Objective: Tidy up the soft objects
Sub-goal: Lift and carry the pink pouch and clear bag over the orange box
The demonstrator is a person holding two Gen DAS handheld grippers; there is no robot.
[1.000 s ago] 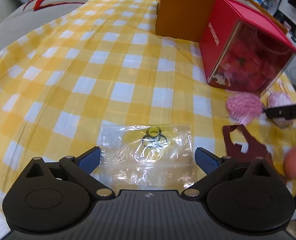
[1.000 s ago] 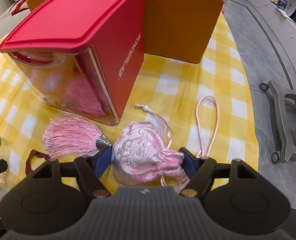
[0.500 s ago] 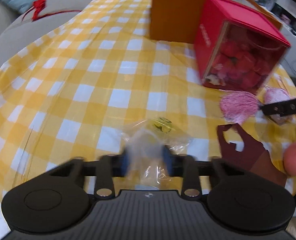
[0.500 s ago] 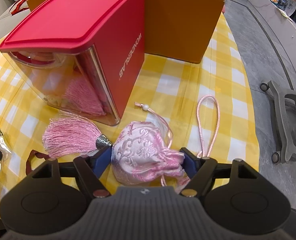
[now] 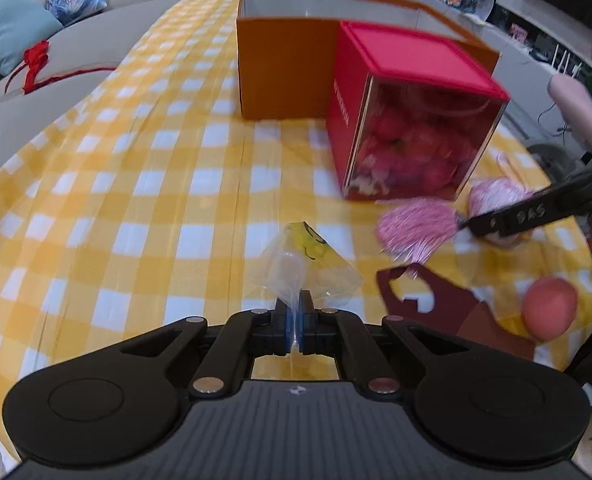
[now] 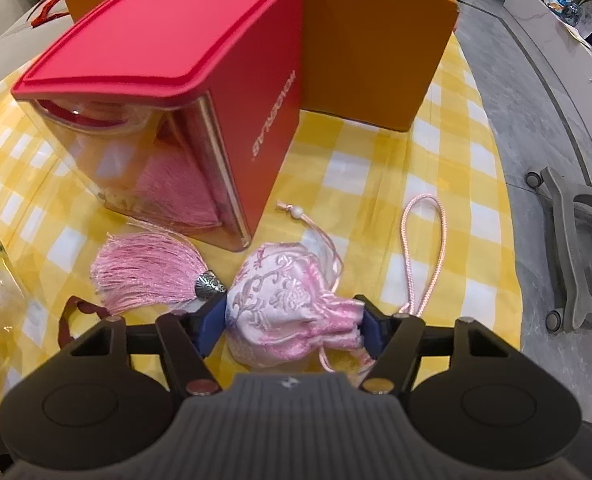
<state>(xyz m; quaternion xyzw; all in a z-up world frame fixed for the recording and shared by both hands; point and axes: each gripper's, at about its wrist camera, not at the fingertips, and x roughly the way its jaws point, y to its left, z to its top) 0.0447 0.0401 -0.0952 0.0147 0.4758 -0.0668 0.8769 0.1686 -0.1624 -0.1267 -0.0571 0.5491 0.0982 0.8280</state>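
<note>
Pink pouch [image 6: 291, 300] of brocade lies on the worktop [image 6: 380, 168] just in front of the red box [image 6: 199, 80], and the right gripper [image 6: 291, 320] stands half open around it, a blue pad touching the cloth on each side. Its pink tassel [image 6: 147, 270] fans out beside the box's clear front, and its looped cord [image 6: 424, 248] trails off on the box's far side.

Nearer me, the left gripper [image 5: 294, 322] is pinched tight on a clear plastic bag [image 5: 308, 268], which sticks up crumpled off the cloth, well in front of the red box [image 5: 408, 108]. A dark red cloth piece [image 5: 436, 300] and a peach-coloured ball [image 5: 550, 308] lie in front of the box too, toward the worktop's edge.

The worktop is covered in yellow-and-white check. An open orange box [image 5: 283, 64] stands right behind the red one, touching it. Beyond the orange box is a grey sofa [image 5: 79, 56] with a pale blue cushion [image 5: 7, 28]; a grey chair base [image 6: 576, 256] on castors sits on the floor off to the red box's side.
</note>
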